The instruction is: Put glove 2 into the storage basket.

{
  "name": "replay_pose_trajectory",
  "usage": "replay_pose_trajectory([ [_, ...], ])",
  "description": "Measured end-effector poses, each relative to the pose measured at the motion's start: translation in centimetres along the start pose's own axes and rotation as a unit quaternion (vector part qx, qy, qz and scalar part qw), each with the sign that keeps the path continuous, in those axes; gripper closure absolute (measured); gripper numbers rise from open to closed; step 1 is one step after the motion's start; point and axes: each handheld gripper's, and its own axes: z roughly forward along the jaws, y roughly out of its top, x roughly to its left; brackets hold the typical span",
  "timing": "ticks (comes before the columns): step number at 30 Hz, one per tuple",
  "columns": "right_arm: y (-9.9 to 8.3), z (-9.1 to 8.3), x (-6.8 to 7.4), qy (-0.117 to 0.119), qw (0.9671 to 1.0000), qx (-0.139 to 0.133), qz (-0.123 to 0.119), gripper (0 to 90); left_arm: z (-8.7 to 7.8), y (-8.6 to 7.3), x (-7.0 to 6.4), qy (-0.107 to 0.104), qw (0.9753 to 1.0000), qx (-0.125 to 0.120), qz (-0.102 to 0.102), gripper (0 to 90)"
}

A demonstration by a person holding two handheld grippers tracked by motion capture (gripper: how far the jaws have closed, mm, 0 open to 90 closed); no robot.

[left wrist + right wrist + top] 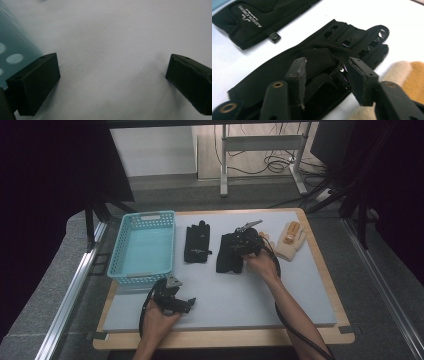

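right gripper [325,75] is sitting over the black glove [317,62], fingers [297,75] partly closed around a raised fold of its fabric; looks like they're pinching it but I can't tell how firmly. Glove is lying flat on the desk [240,295], fold between the fingers, its fingertips pointing away past them

second black glove [196,243] is lying apart, beyond the left-hand finger in the right gripper view; tan glove [290,240] is just outside the other finger

left gripper [112,80] is idling, fingers released wide with bare desk between them, teal basket [145,245] wall just outside one finger

risks, my read:
- fingers are biting only a thin fold, so fabric may be slipping out on lift
- grip is looking off-centre, so the glove could be dangling and dragging across the desk
- tan glove is sitting close to the outer finger; a sideways move could be nudging it
- cable [280,310] could be snagging on a swing toward the basket
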Motion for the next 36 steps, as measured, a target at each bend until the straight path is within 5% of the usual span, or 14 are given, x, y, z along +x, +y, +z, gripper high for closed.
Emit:
replay_pose_trajectory([
  [10, 0.1, 3.0, -0.1, -0.017, 0.9993, 0.033, 0.002, 42.6, 0.0, 0.0, 0.0, 0.0, 1.0, 0.0, 0.0, 0.0],
  [11, 0.1, 3.1, -0.3, -0.004, 0.9993, 0.032, 0.018, 49.1, 0.0, 0.0, 0.0, -0.001, 1.0, -0.002, -0.002, 0.0],
  [18, 0.1, 3.0, -0.2, 0.022, 0.9986, 0.035, 0.033, 79.0, 0.0, 0.0, 0.0, 0.0, 1.0, 0.0, -0.001, 0.0],
  [22, 0.2, 2.8, 0.1, 0.014, 0.9991, 0.035, 0.02, 81.9, 0.0, 0.0, 0.0, 0.001, 1.0, 0.003, 0.001, 0.0],
  [27, 0.4, 1.9, 0.4, 0.005, 0.9998, 0.02, 0.003, 82.7, 0.0, 0.0, 0.0, 0.0, 1.0, 0.001, 0.0, 0.0],
  [36, 0.5, -2.6, 1.8, 0.032, 0.9992, -0.023, 0.003, 82.8, 0.0, 0.0, 0.0, 0.0, 1.0, 0.0, -0.001, 0.0],
])
